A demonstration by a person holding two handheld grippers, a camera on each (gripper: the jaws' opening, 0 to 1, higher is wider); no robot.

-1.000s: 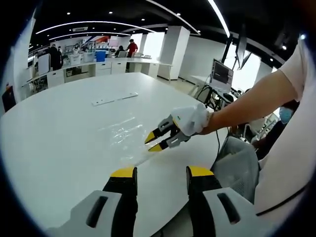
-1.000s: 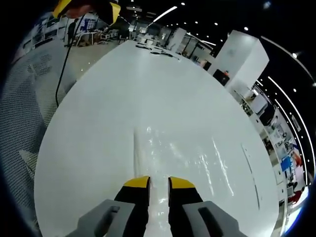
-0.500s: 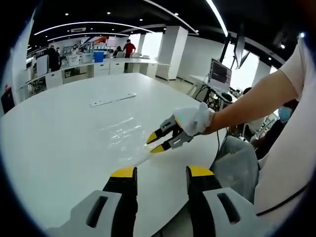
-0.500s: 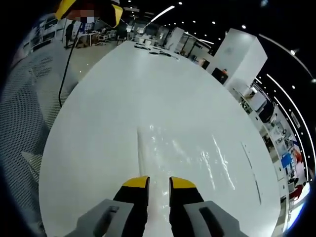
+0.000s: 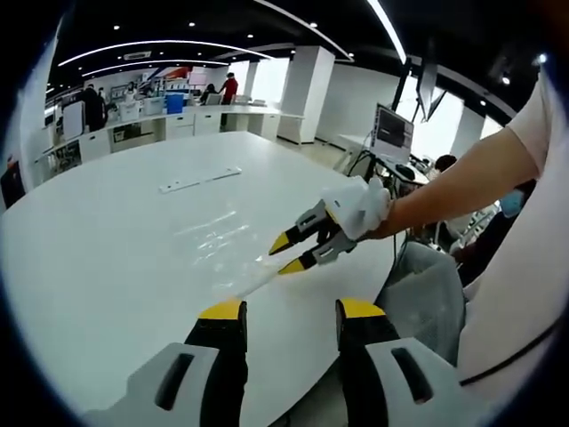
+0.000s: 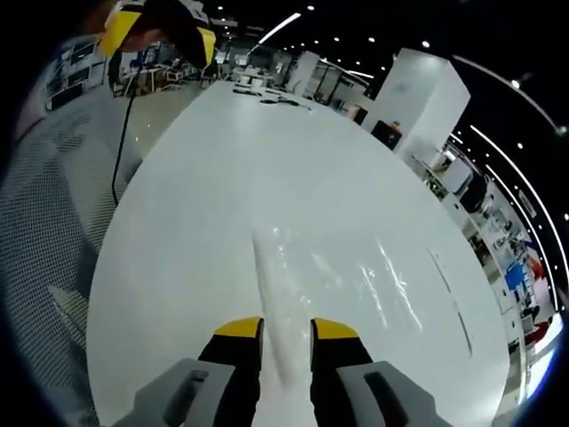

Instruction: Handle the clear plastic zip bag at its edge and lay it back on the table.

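The clear plastic zip bag (image 5: 218, 238) lies flat and wrinkled on the big white table (image 5: 107, 258), out past the middle of the left gripper view and a touch toward ten o'clock from the left gripper (image 5: 290, 310), whose two yellow-tipped jaws rise at six o'clock spread wide apart with only bare tabletop between them. From three o'clock in that view a white-gloved hand (image 5: 358, 205) reaches in holding the right gripper (image 5: 286, 254), its yellow tips pointing toward eight o'clock at the near corner of the bag; a thin strip of the bag's edge runs from there down toward seven o'clock, but whether those tips pinch it I cannot tell from this side. In the right gripper view the right gripper (image 6: 285, 328) sits at six o'clock with its jaws a narrow gap apart, and the bag (image 6: 342, 280) spreads away from them toward one o'clock, a pale strip of its edge running straight down into the gap between the tips; the jaws look set on either side of that edge, though I cannot tell whether they bite on it. The left gripper (image 6: 158, 28) shows at eleven o'clock, well off from the bag. A long white strip (image 5: 200, 179) lies farther out on the table at eleven o'clock, apart from the bag. A grey mesh chair (image 5: 427, 298) stands at four o'clock beside the table edge.
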